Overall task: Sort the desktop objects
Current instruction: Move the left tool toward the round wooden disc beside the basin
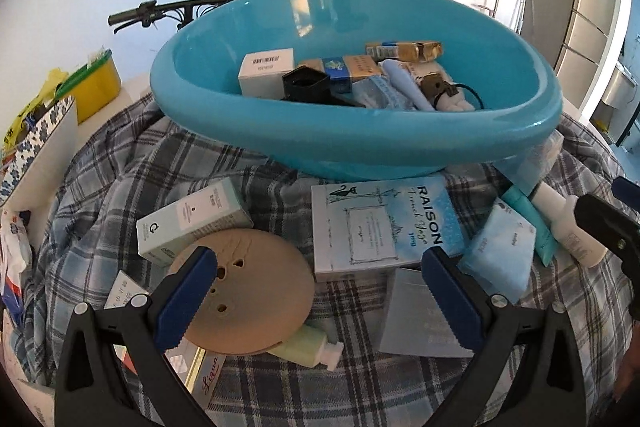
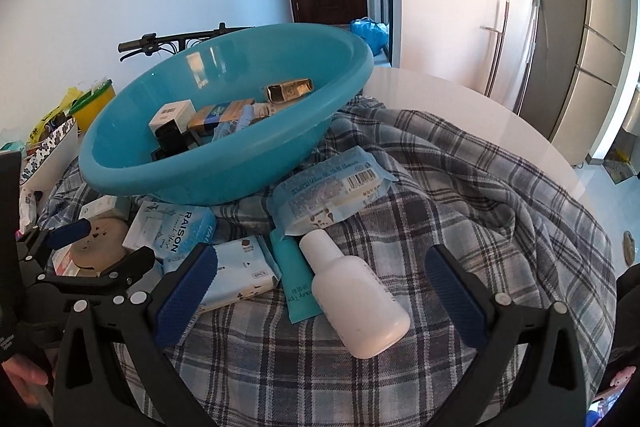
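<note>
Your disc hides most of the green tube and the left box's near corner. The basin covers the blue packet's far end. Small print on the white bottle is unreadable.

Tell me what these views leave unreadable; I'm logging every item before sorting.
- Left wrist view: the tan disc hides most of the green tube.
- Left wrist view: the basin wall cuts off the lower parts of its contents.
- Right wrist view: the white bottle covers part of the teal tube.
</note>
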